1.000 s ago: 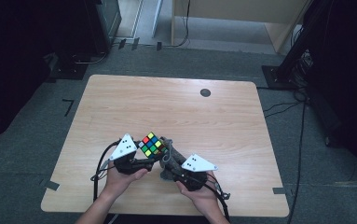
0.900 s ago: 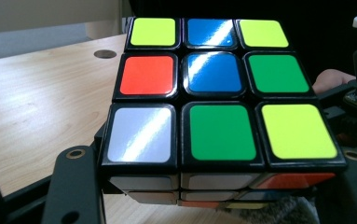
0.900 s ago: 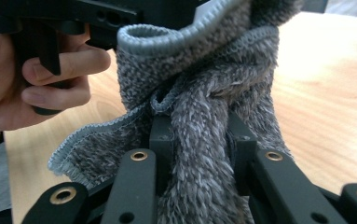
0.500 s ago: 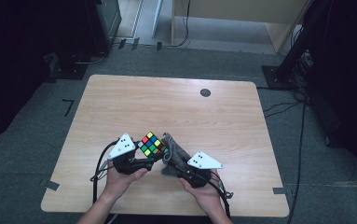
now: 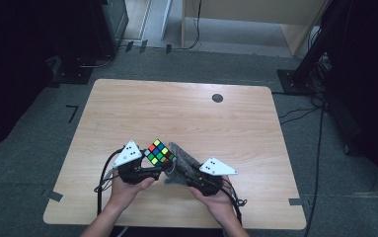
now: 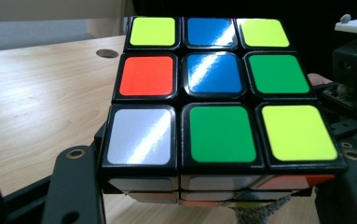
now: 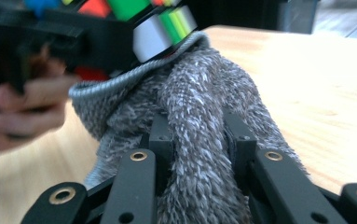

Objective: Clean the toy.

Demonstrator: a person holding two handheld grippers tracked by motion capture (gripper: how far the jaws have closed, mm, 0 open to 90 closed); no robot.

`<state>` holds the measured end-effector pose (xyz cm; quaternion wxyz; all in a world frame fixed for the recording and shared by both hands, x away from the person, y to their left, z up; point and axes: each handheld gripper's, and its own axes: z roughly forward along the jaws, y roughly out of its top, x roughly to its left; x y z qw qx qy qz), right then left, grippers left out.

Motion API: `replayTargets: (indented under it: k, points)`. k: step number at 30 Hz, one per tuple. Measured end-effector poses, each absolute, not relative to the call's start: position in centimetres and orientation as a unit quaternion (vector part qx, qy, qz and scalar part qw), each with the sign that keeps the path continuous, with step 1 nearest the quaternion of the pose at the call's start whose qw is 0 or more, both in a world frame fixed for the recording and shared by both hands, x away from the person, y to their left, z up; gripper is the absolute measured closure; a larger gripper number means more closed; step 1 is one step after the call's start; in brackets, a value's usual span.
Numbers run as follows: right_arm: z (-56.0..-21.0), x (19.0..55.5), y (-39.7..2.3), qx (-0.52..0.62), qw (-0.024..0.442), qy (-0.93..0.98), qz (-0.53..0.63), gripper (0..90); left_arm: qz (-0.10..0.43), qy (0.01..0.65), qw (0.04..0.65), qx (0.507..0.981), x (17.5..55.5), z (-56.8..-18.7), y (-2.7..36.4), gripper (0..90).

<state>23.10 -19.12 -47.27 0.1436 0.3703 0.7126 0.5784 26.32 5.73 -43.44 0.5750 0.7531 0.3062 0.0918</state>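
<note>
The right gripper (image 5: 176,170), clenched on a grey cloth (image 7: 199,135), presses it up at the cube (image 5: 160,151), which sits at its ten o'clock, clamped in the left gripper (image 5: 158,170) above the table's (image 5: 186,113) near edge.

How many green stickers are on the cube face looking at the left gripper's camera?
2 on this face of the cube: one at the right of the middle row, one in the middle of the bottom row. Other faces are mostly hidden.
</note>
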Motion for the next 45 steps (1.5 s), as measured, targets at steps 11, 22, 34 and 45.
replayTargets:
  k: [11, 22, 34, 45]
  points:
    - [-47.5, 22.3, -17.9, 0.346, 0.127, 0.741, 0.562, 71.3, 0.082, 0.296, 0.566, 0.765, 26.4, -43.7, 4.9, 34.5]
    - [-47.8, 21.9, -17.2, 0.334, 0.112, 0.735, 0.579, 71.5, 0.085, 0.291, 0.558, 0.773, 26.4, -43.8, 4.8, 34.4]
    - [-47.1, 22.6, -19.7, 0.384, 0.135, 0.700, 0.587, 72.3, 0.079, 0.282, 0.554, 0.779, 26.2, -44.2, 4.5, 34.3]
    - [-46.8, 22.6, -20.0, 0.369, 0.134, 0.703, 0.593, 72.7, 0.077, 0.288, 0.558, 0.775, 26.5, -44.2, 5.0, 34.3]
